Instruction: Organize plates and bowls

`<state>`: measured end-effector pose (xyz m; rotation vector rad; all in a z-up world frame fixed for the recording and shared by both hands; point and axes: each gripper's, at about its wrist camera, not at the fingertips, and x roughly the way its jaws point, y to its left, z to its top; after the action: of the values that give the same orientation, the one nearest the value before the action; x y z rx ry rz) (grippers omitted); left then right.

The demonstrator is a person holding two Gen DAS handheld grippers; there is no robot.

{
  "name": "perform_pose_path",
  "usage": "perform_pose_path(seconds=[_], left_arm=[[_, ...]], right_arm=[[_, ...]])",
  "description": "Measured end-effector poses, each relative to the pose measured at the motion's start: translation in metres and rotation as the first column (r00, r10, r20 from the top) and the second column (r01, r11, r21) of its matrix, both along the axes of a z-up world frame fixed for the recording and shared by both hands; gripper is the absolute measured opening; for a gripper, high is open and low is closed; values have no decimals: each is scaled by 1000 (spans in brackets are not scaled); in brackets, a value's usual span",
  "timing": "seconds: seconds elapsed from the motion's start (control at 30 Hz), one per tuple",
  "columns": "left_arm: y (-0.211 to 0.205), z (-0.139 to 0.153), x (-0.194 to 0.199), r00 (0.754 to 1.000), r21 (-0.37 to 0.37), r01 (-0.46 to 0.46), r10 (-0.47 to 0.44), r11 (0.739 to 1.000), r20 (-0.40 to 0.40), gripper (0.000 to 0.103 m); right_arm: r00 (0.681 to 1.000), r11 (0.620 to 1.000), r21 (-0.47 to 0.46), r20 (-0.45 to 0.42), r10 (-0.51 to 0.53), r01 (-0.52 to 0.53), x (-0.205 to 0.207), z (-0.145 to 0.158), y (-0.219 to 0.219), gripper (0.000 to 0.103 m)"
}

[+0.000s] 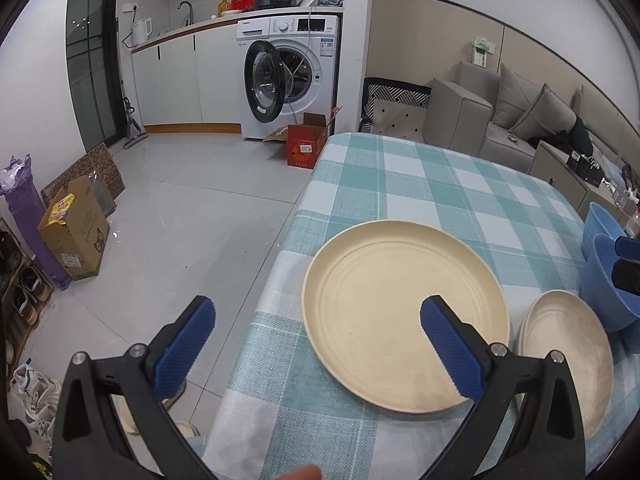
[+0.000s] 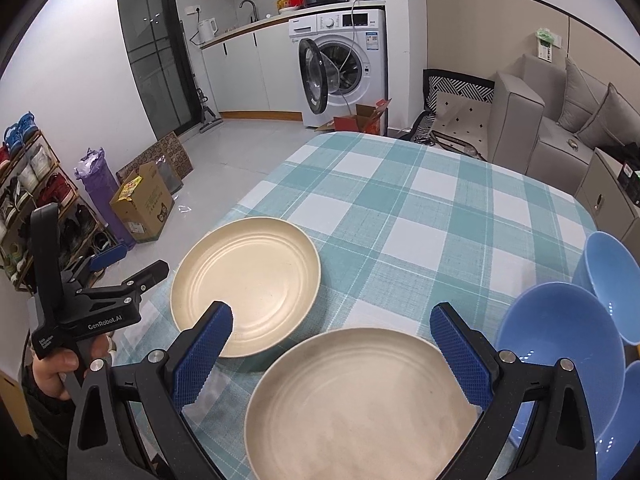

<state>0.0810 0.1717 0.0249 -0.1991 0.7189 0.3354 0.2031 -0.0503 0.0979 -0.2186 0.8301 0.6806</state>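
Left tool (image 1: 316, 330): I see its jaws spread wide and empty, one blue ribbed pad over the floor, the other over the far plate (image 1: 404, 312).
Right tool (image 2: 332, 340): I hold it open too, gripping nothing, its pads either side of the near plate (image 2: 360, 404).
Plates: two cream round plates with faint rings lie flat on the tabletop (image 2: 400, 216) near its front edge, just beside each other; I cannot tell whether the rims touch.
Bowls: smooth blue bowls (image 2: 560, 344) crowd just right of the near plate, one behind another.
Tabletop: woven cloth in teal and white checks, bare beyond the dishes.
Hand: I see a hand (image 2: 60, 368) gripping the left tool's black handle off the table's left edge.
Around: washing machine (image 2: 344, 68) with its door open, cardboard box (image 2: 144, 204) on the floor, grey sofa (image 2: 560, 128) to the right.
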Motion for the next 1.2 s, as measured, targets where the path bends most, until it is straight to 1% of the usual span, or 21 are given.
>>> perform_pose_path(seconds=[0.13,0.33,0.47,0.63,0.87,0.97,1.07,1.13,1.2], left_arm=[[7,-7,2,1000,-39,0,0,999,-9,103],[14,-20,6,999,-65,-19,17,998,-35,103],[15,-28,11,998,-65,-32,28,997,-55,103],[20,-40,14,997,-94,-38,31,995,-74,102],[24,-46,14,997,-125,-37,28,991,-68,102],[21,-46,14,998,-122,-24,17,992,-58,101],[18,-44,13,999,-108,-12,7,994,-42,99],[17,-43,11,1000,-105,-6,4,994,-25,90],[17,-44,11,1000,-107,-3,1,994,-25,87]], right_arm=[[1000,1000,-21,-16,9,-9,6,-11,14,101],[999,999,-44,-45,7,-9,14,-27,29,101],[998,997,-70,-65,10,-15,20,-38,38,101],[992,996,-89,-125,9,-21,33,-55,49,101],[986,994,-108,-165,10,-28,44,-76,63,100],[985,993,-114,-172,11,-31,47,-82,68,98],[984,993,-115,-181,7,-28,50,-86,71,96],[983,993,-115,-183,5,-27,52,-89,73,92],[982,992,-119,-191,7,-30,53,-92,75,90]])
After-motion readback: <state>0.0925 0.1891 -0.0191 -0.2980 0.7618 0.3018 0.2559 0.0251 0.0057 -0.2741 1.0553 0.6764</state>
